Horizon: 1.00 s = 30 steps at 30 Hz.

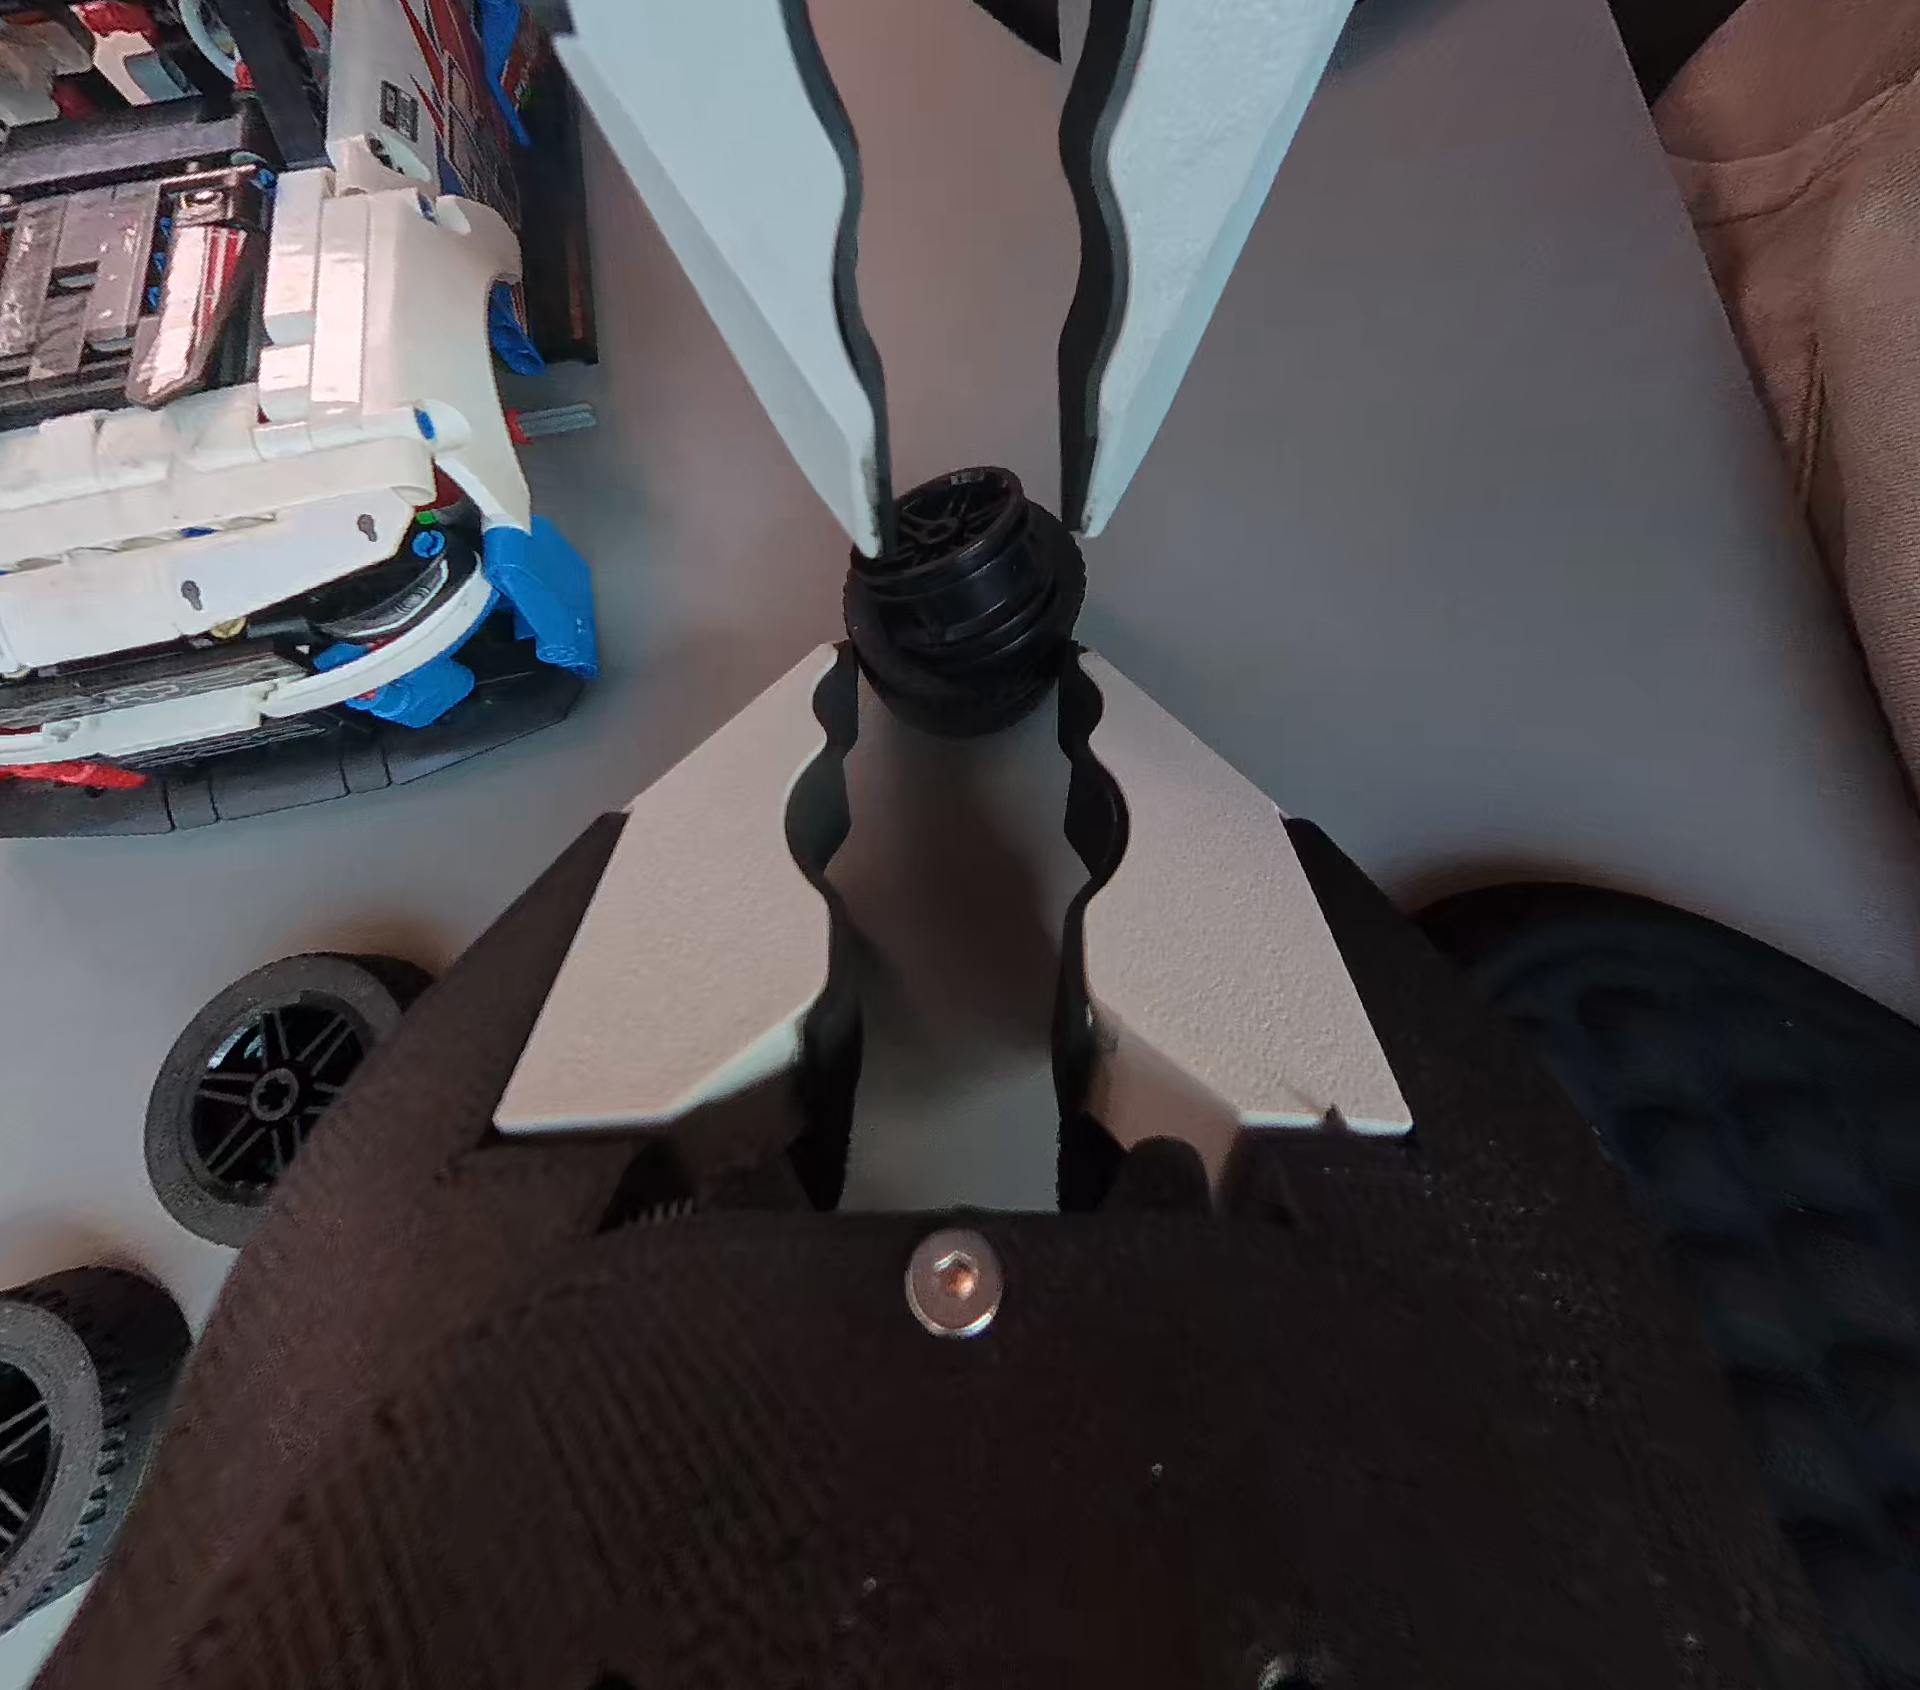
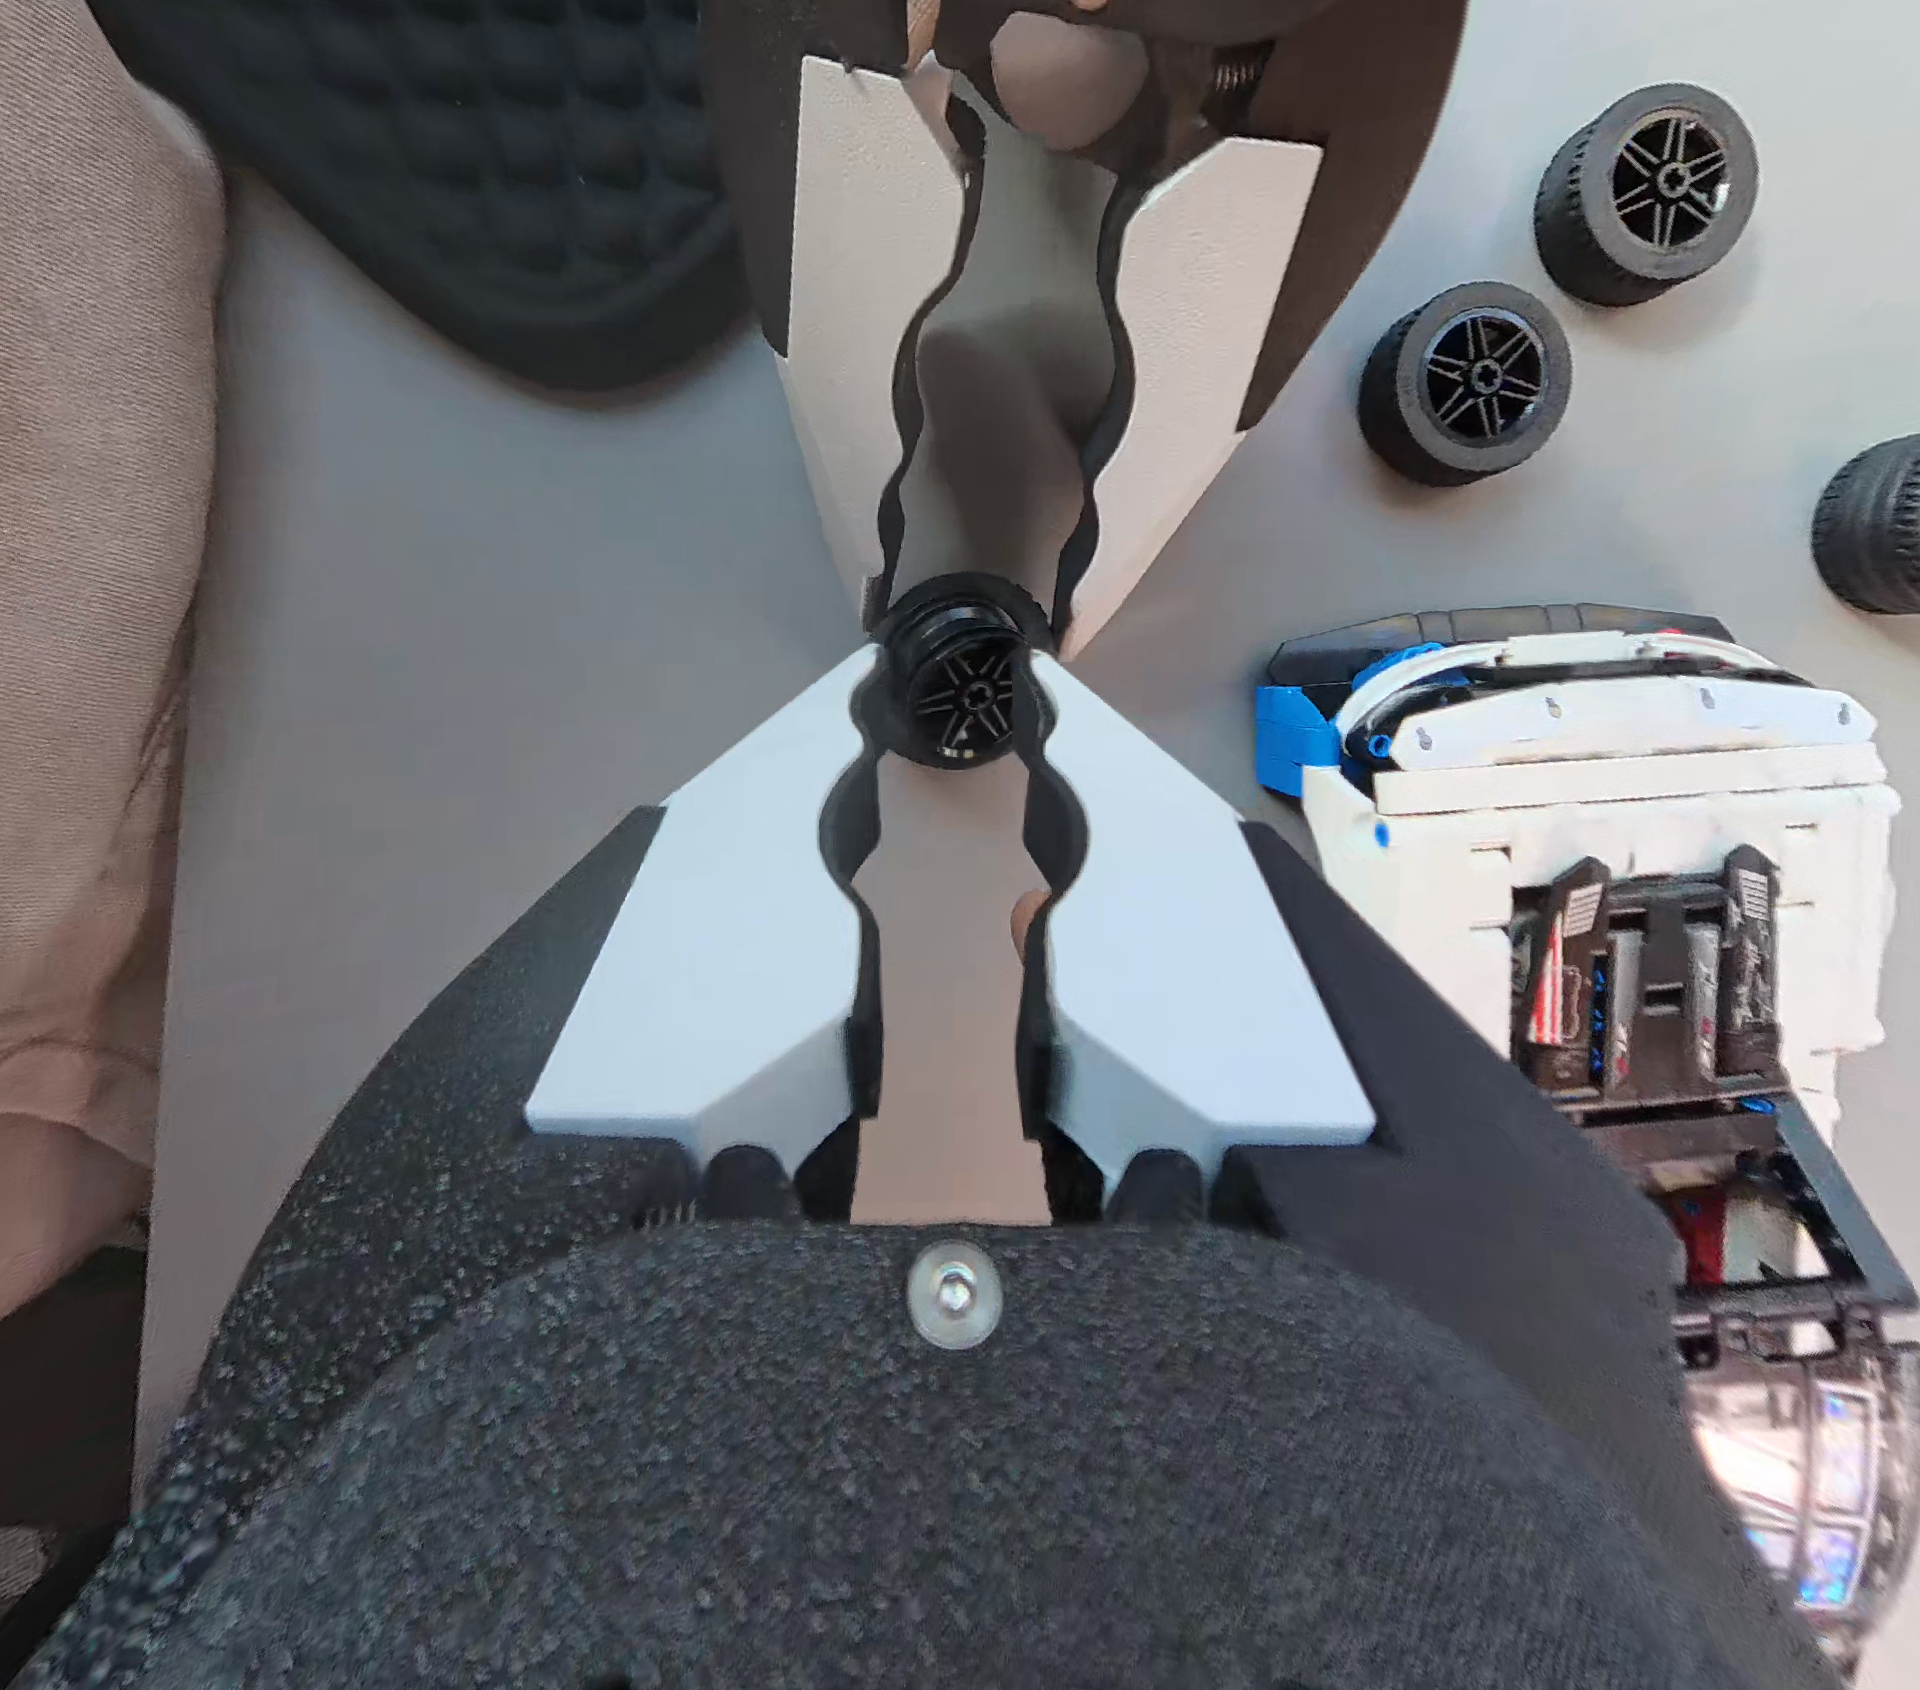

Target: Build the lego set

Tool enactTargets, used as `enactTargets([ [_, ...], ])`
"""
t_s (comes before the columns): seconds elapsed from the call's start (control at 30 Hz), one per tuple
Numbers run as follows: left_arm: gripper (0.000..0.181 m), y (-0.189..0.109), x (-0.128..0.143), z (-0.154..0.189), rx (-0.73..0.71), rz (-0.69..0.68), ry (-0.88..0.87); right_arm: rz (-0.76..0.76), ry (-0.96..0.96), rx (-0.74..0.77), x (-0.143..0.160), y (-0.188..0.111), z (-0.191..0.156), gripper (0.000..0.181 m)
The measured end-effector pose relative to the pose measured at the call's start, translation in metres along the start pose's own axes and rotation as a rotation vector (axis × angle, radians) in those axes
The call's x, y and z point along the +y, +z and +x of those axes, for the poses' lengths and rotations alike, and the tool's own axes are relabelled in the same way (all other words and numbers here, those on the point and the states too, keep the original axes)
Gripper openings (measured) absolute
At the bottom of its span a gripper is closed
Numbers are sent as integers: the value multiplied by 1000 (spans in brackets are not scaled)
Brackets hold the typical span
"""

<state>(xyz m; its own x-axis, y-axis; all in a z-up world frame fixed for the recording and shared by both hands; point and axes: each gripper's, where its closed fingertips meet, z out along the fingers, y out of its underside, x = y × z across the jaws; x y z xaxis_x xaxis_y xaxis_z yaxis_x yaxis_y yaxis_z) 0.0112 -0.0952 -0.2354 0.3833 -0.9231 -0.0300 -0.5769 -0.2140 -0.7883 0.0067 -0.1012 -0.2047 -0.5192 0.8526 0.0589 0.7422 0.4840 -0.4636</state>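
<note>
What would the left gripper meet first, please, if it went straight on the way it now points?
Beyond the black wheel rim gripped at its tips, the left gripper would most likely run straight into the right gripper, which faces it head-on and grips the same rim from the opposite side.

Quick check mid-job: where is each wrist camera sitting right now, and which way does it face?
Left wrist view: rides behind the left gripper, looking down along its fingers at the black rim; right gripper opposite, lego car to its left.
Right wrist view: rides behind the right gripper, facing the left gripper head-on; a fingertip shows.
Shared: rim, both grippers, car, loose wheels, grey table.
</note>
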Motion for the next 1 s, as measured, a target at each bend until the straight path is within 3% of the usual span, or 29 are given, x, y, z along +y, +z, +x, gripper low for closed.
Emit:
enactTargets([
  [0.03,38,0,0,0,-1,0,-1,-22,-3,9,2,2,0,15],
  [0.3,39,0,0,0,-6,-3,-3,-102,11,52,3,8,-3,8],
  [0.63,40,1,1,0,-26,-11,24,-249,-299,173,7,11,-3,8],
  [0.83,41,0,1,2,-13,-10,25,-301,-636,163,10,21,-10,8],
  [1.0,40,0,2,1,-20,-11,30,-302,-632,83,9,22,-10,7],
])
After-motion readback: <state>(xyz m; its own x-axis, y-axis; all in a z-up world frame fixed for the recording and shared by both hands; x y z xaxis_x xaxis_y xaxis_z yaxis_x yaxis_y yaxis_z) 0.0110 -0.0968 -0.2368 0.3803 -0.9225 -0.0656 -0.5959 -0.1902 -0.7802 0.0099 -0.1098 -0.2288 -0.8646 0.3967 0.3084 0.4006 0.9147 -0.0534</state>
